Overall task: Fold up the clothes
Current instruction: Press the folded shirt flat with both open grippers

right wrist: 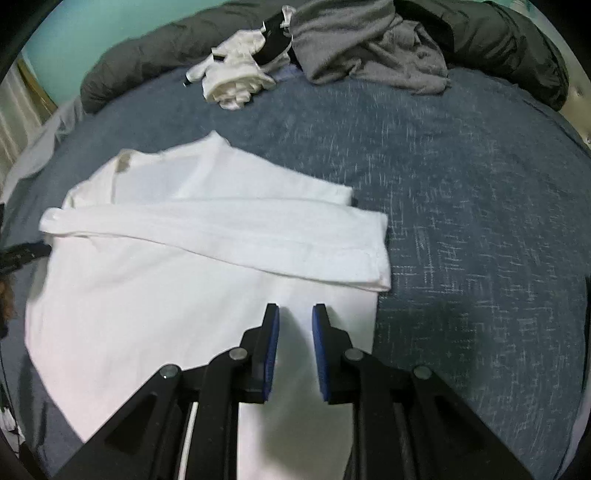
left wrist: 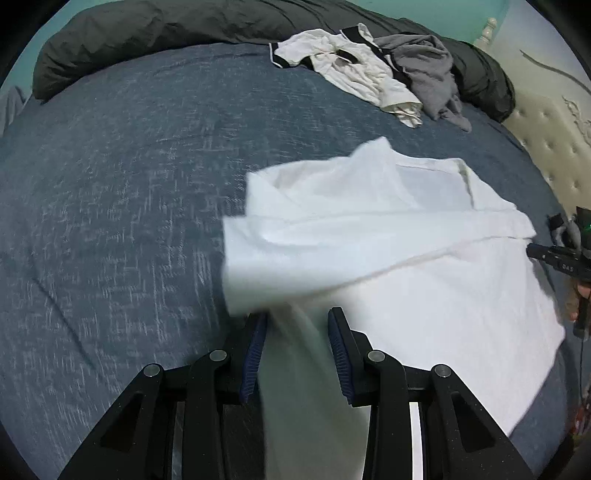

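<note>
A white shirt (left wrist: 424, 266) lies on the blue bed cover (left wrist: 110, 184), with one sleeve folded across its body. My left gripper (left wrist: 297, 321) is open, with a blurred strip of the shirt's fabric hanging between its blue pads. The right gripper shows at the right edge of that view (left wrist: 554, 258). In the right wrist view the same shirt (right wrist: 147, 295) lies flat with the sleeve (right wrist: 258, 236) across it. My right gripper (right wrist: 295, 314) is open and empty just above the shirt's lower part.
A crumpled white garment with black trim (left wrist: 354, 70) and a grey garment (left wrist: 428, 74) lie at the far side of the bed. A dark duvet (left wrist: 147, 33) runs along the back. A cream tufted headboard (left wrist: 554, 140) stands at the right.
</note>
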Available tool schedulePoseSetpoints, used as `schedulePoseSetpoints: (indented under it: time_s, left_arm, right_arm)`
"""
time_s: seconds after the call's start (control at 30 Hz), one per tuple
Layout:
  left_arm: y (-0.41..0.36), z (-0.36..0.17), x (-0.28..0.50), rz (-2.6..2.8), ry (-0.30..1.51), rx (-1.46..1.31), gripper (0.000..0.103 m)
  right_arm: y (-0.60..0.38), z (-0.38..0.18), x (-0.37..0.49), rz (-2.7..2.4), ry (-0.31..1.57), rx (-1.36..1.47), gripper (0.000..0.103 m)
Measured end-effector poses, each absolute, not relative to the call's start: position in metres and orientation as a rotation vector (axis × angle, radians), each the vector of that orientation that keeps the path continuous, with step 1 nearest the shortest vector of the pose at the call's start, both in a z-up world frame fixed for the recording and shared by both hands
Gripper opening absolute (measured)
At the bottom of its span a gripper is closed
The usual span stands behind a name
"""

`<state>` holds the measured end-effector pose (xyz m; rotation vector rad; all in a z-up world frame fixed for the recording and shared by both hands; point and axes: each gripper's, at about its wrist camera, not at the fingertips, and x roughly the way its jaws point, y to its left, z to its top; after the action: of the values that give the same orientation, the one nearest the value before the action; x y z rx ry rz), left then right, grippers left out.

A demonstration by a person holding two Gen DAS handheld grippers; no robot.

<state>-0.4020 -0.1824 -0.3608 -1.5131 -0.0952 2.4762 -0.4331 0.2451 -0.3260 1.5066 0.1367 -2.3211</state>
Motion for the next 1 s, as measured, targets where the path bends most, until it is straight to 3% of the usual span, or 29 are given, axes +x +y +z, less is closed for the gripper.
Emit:
schedulePoseSetpoints:
  time_s: [0.4, 0.63, 0.8, 1.0]
  left_arm:
    - [-0.199, -0.351, -0.465, 2.613, -0.106, -1.461, 0.038]
    - [-0.219, -0.342, -0.475, 2.651, -0.257, -1.415, 0.038]
    - [-0.228, -0.355, -0.472, 2.616, -0.355, -1.426, 0.051]
    - [-0.232, -0.358, -0.471, 2.597, -0.390, -1.406, 0.051]
  right_arm:
    - [0.228, -0.326, -0.503, -2.476, 0.258, 1.416, 0.017]
    - [0.259, -0.307, -0.521, -2.594, 0.090, 1.331, 0.018]
    - [0.280, -0.323, -0.513, -2.543, -0.007, 1.398, 0.040]
    - [0.279, -0.329, -0.515, -2.507, -0.051, 1.364, 0.040]
